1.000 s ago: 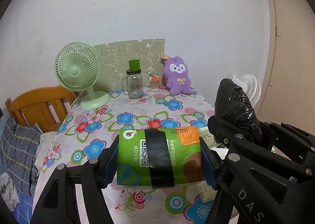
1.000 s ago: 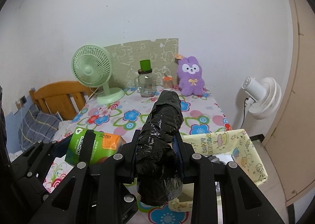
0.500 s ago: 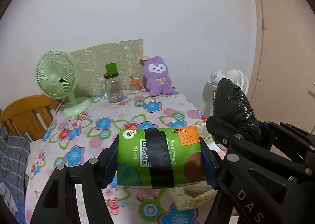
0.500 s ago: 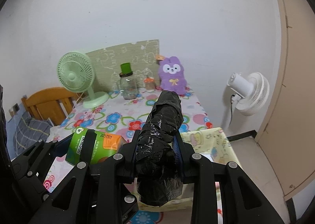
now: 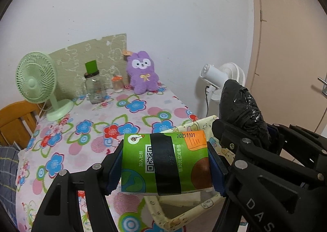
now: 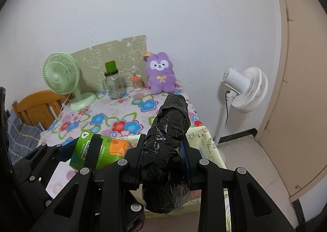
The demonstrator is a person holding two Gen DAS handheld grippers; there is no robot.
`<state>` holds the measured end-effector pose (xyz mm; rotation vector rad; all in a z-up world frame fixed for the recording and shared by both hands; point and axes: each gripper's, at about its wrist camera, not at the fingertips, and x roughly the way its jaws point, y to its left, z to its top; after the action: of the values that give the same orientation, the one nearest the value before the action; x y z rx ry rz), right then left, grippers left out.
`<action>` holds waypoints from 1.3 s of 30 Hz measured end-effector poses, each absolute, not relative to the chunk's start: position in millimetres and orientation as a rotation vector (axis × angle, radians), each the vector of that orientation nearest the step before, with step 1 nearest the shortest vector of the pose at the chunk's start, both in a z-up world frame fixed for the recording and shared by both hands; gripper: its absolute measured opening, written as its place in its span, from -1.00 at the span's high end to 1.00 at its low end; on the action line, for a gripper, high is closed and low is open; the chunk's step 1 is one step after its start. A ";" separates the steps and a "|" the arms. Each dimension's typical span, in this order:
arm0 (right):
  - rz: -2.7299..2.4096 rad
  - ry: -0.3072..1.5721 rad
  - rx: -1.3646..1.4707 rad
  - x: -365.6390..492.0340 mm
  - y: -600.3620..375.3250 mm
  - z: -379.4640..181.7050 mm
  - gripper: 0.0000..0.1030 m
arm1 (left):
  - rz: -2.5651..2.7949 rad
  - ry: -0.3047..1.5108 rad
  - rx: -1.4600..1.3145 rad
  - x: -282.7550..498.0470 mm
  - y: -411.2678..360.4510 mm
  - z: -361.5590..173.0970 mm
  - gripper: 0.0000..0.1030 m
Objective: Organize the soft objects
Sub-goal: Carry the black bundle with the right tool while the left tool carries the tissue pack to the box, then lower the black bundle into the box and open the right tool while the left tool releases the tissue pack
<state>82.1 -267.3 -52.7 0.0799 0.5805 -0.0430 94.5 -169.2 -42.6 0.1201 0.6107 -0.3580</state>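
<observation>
My left gripper (image 5: 165, 168) is shut on a green tissue pack (image 5: 139, 162) with a black tape band, gripped by its two ends. My right gripper (image 6: 163, 150) is shut on a long bundle wrapped in black plastic (image 6: 169, 121), which sticks out forward and upward. The two grippers hang side by side, with the bundle (image 5: 239, 105) just right of the pack (image 6: 96, 152). Under both stands an open yellow fabric box (image 5: 184, 209) at the right edge of the flowered table (image 5: 85, 129). A purple plush rabbit (image 5: 142, 76) sits at the table's back against the wall.
At the back of the table stand a green desk fan (image 5: 35, 80), a glass jar with a green lid (image 5: 94, 87) and a small jar (image 5: 117, 84). A white standing fan (image 6: 245, 89) is on the floor at the right, a wooden chair (image 5: 14, 117) at the left.
Both grippers have moved right across the table with their loads. The yellow box now lies directly under them. Neither grip has changed.
</observation>
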 end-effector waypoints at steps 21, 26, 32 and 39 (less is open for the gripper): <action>-0.112 0.684 0.132 110.1 -310.6 -93.6 0.34 | -0.419 0.713 0.219 123.7 -210.6 -86.8 -0.65; -0.103 0.703 0.137 117.5 -309.8 -100.3 0.35 | -0.427 0.718 0.246 124.9 -210.2 -90.6 -0.89; -0.082 0.720 0.134 124.8 -306.8 -105.0 0.35 | -0.432 0.741 0.252 125.0 -207.5 -92.8 -0.94; -0.053 0.743 0.130 131.0 -301.6 -109.1 -0.04 | -0.408 0.724 0.284 119.9 -203.7 -92.3 -0.96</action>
<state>131.0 -301.6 -109.1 0.1304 0.7431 -0.0526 119.8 -203.7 -92.3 0.2845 0.7240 -0.4080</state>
